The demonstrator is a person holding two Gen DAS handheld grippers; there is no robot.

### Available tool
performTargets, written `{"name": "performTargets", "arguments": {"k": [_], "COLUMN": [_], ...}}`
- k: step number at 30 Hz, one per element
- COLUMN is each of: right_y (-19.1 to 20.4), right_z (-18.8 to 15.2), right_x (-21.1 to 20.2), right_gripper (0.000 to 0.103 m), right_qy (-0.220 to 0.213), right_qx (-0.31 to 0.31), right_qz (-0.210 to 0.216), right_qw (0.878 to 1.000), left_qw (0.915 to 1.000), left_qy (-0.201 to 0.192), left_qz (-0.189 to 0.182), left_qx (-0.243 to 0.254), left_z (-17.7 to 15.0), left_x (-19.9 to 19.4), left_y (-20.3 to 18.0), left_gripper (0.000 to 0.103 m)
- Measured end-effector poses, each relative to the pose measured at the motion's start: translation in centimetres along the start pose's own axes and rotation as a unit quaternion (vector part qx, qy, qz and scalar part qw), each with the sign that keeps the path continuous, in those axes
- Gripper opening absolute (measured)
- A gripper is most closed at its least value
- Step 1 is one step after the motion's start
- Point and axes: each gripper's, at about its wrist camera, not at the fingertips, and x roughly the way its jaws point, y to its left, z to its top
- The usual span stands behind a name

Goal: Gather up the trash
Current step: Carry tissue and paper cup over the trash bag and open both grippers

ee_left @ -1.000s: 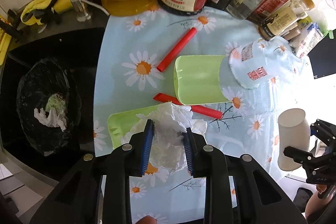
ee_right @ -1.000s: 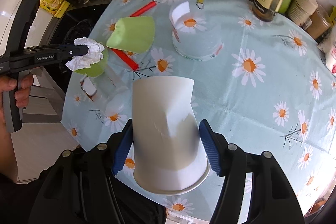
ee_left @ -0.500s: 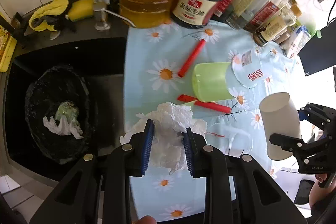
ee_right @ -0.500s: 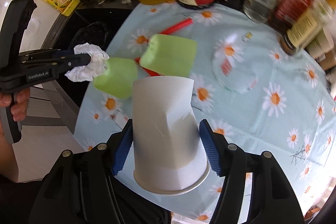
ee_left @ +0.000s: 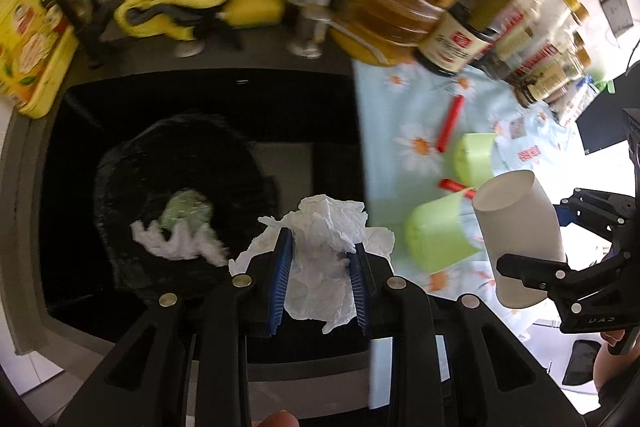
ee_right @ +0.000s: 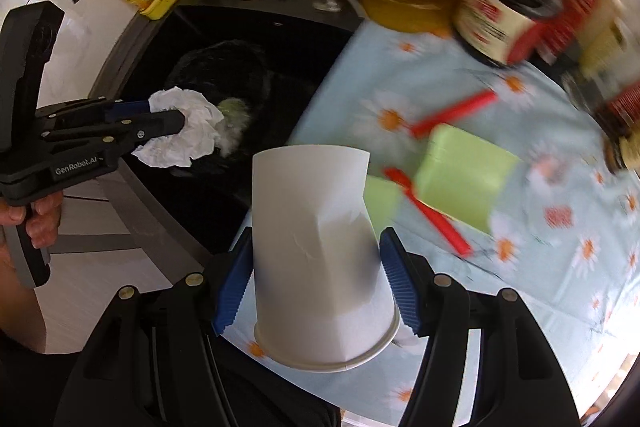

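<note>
White tissue (ee_left: 320, 259) is pinched in the left gripper (ee_left: 320, 283), just beside the black-lined bin (ee_left: 120, 187) in the sink. The right gripper (ee_right: 316, 283), further from the bin and over the table's edge, clamps a dented paper cup (ee_right: 316, 247). Both are on the carry step. Next, I judge: centre each over the bin, then open.

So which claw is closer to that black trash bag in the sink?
Left. The left claw, gripping crumpled tissue, hangs just beside the trash bag; the right claw, holding a paper cup, is over the table's edge.
</note>
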Motion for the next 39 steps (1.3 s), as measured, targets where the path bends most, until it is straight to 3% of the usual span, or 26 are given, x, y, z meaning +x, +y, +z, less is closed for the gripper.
{"name": "performTargets", "arguments": {"k": [10, 17, 28, 30, 31, 35, 39], "right_y": [7.5, 11.7, 14.1, 14.1, 14.1, 13.5, 12.9], "right_z": [5.4, 7.9, 11.1, 11.5, 11.8, 12.6, 13.3], "right_x": [4.5, 7.3, 9.0, 9.2, 9.3, 9.5, 9.6], "right_gripper": [0.063, 0.063, 0.064, 0.064, 0.064, 0.064, 0.074], "right_qy": [0.016, 0.023, 0.023, 0.024, 0.024, 0.026, 0.025], "right_qx": [-0.006, 0.008, 0.028, 0.032, 0.036, 0.057, 0.072], "right_qz": [0.013, 0.020, 0.029, 0.029, 0.029, 0.034, 0.036], "right_qw": [1.000, 0.999, 0.999, 0.999, 0.999, 0.997, 0.996], "left_qw": [0.9998, 0.9996, 0.9993, 0.9992, 0.9991, 0.9987, 0.9983], "left_qy": [0.013, 0.023, 0.030, 0.033, 0.035, 0.041, 0.047], "left_qz": [0.004, -0.002, -0.019, -0.020, -0.021, -0.028, -0.031], "left_qx": [-0.015, -0.015, -0.013, -0.010, -0.011, -0.012, -0.013], "left_z": [-1.2, -1.4, -0.5, -0.3, -0.2, 0.1, 0.4], "left_x": [-0.5, -0.3, 0.2, 0.4, 0.6, 1.3, 1.8], "left_y": [9.0, 13.1, 16.0, 16.3, 16.4, 17.1, 17.4], "left_gripper": [0.026, 0.026, 0.030, 0.034, 0.042, 0.044, 0.044]}}
